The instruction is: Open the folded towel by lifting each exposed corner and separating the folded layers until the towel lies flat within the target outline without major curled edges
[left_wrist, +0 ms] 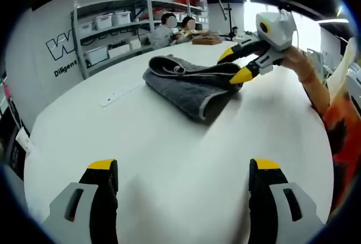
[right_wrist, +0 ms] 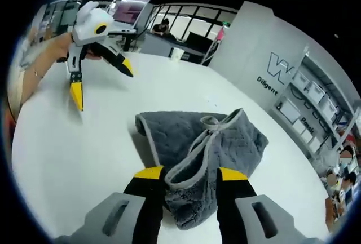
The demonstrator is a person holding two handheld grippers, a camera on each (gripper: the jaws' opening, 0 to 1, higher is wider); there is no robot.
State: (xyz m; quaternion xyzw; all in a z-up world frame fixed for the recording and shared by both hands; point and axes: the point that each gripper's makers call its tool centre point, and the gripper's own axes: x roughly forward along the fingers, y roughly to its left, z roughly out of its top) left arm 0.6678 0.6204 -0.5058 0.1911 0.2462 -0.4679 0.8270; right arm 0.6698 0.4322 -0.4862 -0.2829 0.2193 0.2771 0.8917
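Left gripper view: low over the table (left_wrist: 169,159), facing the distant towel (left_wrist: 189,83). Right gripper view: opposite side, close above the shared towel (right_wrist: 208,154).

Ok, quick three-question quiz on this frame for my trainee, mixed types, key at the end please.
1. True or false: the left gripper is gripping a corner of the towel.
2. Multiple choice: where is the right gripper? A) hanging over bare table far from the towel B) at the towel's near edge, with a raised fold between its jaws C) resting on the shelves.
3. Fill in: the grey towel lies bunched and folded on the white ____.

Key: 1 false, it is open and held apart from the towel; 2 B; 3 table.
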